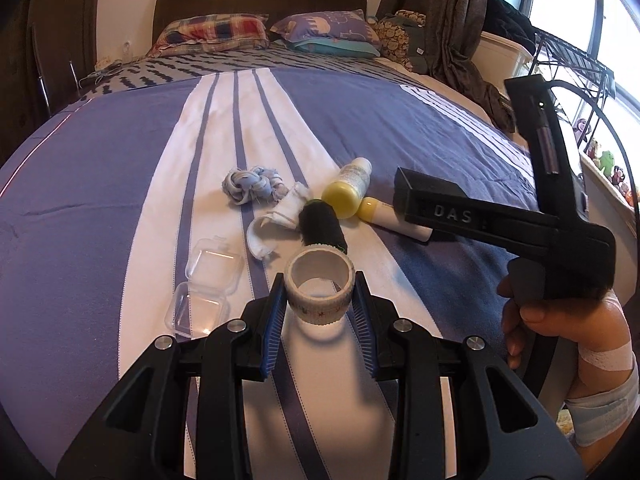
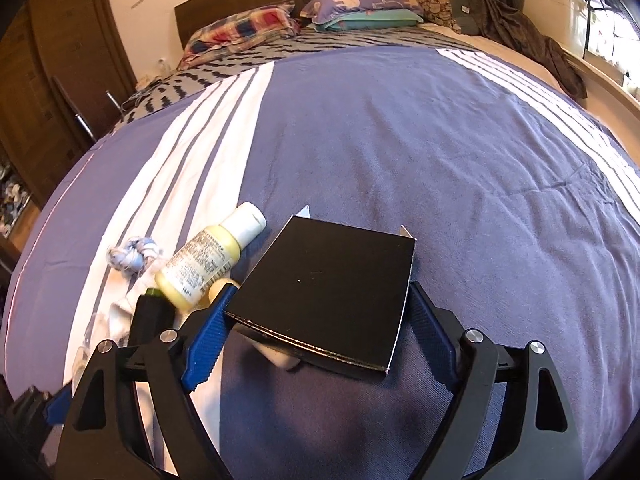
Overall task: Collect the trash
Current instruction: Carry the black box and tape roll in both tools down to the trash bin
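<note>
Tape roll pinched in left gripper, black box between right gripper's spread pads

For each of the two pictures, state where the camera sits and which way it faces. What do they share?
Left wrist: on the left gripper, facing the headboard; its fingers hold a tape roll; the right hand shows.
Right wrist: on the right gripper, same direction; its fingers flank a black box.
Shared: yellow bottle, striped bedspread.
</note>
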`<act>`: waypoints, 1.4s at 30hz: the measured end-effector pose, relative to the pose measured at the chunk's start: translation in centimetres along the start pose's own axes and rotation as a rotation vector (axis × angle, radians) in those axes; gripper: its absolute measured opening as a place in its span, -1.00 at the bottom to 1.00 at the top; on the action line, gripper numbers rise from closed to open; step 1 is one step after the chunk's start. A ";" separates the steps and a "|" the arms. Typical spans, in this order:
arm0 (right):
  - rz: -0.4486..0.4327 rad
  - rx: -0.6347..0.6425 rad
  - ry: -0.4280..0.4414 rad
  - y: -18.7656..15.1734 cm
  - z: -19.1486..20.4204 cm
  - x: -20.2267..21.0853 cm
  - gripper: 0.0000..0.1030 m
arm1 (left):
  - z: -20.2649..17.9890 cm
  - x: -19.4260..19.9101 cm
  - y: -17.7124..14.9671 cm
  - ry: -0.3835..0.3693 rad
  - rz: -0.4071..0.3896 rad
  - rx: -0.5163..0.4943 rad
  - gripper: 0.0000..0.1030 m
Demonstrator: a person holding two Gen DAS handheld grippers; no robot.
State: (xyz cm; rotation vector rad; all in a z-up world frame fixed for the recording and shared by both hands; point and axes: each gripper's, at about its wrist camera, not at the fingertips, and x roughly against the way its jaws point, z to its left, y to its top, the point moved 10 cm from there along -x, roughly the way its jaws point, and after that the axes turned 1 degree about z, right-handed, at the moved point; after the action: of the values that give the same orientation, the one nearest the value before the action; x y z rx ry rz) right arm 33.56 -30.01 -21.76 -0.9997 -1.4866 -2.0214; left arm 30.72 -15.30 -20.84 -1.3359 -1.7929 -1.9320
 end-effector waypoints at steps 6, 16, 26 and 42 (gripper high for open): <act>-0.050 0.026 0.016 -1.0 -0.2 3.5 0.63 | -0.8 1.2 -0.7 0.013 0.003 -0.008 -0.39; -0.176 0.122 -0.017 -4.8 -1.5 14.2 0.63 | -3.5 6.4 -2.8 0.020 -0.039 -0.017 -0.39; -0.224 0.134 -0.001 -11.3 -3.8 22.4 0.63 | -7.2 12.5 -7.7 -0.003 -0.068 -0.038 -0.39; -0.146 0.171 0.109 -22.0 -3.3 25.7 0.63 | -8.9 17.5 -18.1 0.000 -0.041 -0.030 -0.39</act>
State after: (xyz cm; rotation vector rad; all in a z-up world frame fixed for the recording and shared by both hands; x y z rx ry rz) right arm 0.49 -24.17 -16.52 -0.7203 -1.6834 -1.9717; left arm 4.37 -11.09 -20.16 -1.3192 -1.8117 -1.9878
